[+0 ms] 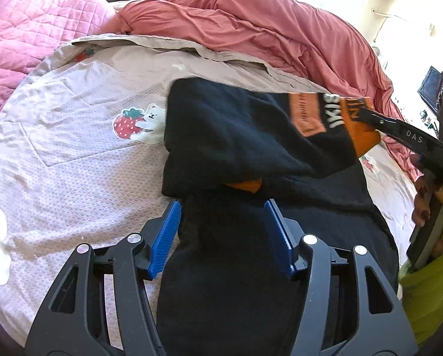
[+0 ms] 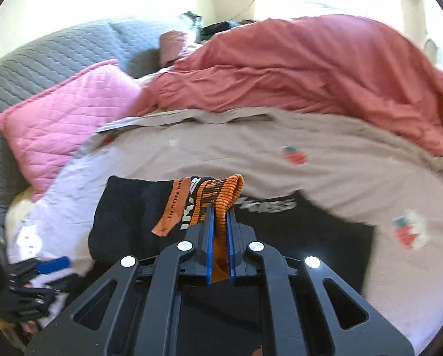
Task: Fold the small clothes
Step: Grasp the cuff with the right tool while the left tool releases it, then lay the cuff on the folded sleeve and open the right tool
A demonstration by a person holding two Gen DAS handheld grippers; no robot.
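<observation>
A black garment (image 1: pixel 236 136) with an orange ribbed waistband (image 1: pixel 360 124) and white lettering lies on the bed sheet. My left gripper (image 1: pixel 222 207) is open, its blue pads on either side of the black cloth's lower part. My right gripper (image 2: pixel 220 210) is shut on the orange waistband (image 2: pixel 221 192) and holds it lifted over the rest of the garment (image 2: pixel 126 207). The right gripper also shows in the left wrist view (image 1: pixel 366 115) at the right. The left gripper shows at the lower left of the right wrist view (image 2: pixel 53 264).
The sheet (image 1: pixel 73 148) is pale pink with strawberry and bear prints. A salmon duvet (image 1: pixel 251 29) is heaped at the back. A pink quilted pillow (image 1: pixel 28 29) lies at the back left. A grey quilted headboard (image 2: pixel 43 59) stands behind it.
</observation>
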